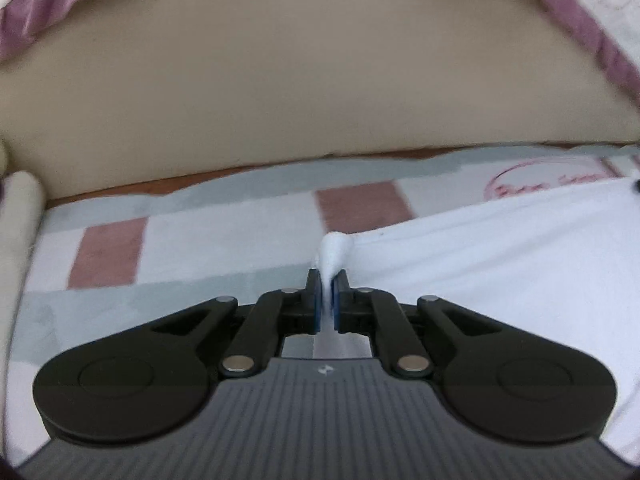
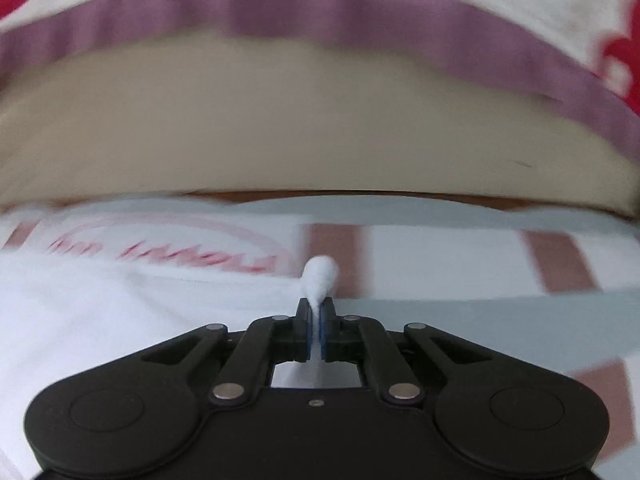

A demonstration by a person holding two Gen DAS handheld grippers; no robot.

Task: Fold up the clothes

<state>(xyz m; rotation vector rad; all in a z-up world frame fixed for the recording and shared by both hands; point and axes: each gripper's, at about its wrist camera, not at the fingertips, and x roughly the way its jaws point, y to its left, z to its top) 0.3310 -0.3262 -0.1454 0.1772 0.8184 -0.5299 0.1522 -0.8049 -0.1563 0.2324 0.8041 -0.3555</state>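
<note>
A white garment [image 1: 500, 264] lies spread over a checked sheet, stretching to the right in the left wrist view. My left gripper [image 1: 328, 276] is shut on its left corner, and a small bunch of white cloth sticks out past the blue pads. In the right wrist view the same white garment [image 2: 120, 320] stretches away to the left. My right gripper [image 2: 316, 304] is shut on its right corner, with a tuft of cloth poking out above the fingertips. The garment hangs taut between the two grippers, just above the sheet.
The sheet [image 1: 200, 240] has white, grey and dusty-pink squares and a red printed circle [image 1: 548, 180]. Behind it rises a beige padded headboard [image 1: 280, 80]. A purple-edged white cloth [image 2: 320, 12] hangs over the top. A cream cushion [image 1: 20, 208] sits at far left.
</note>
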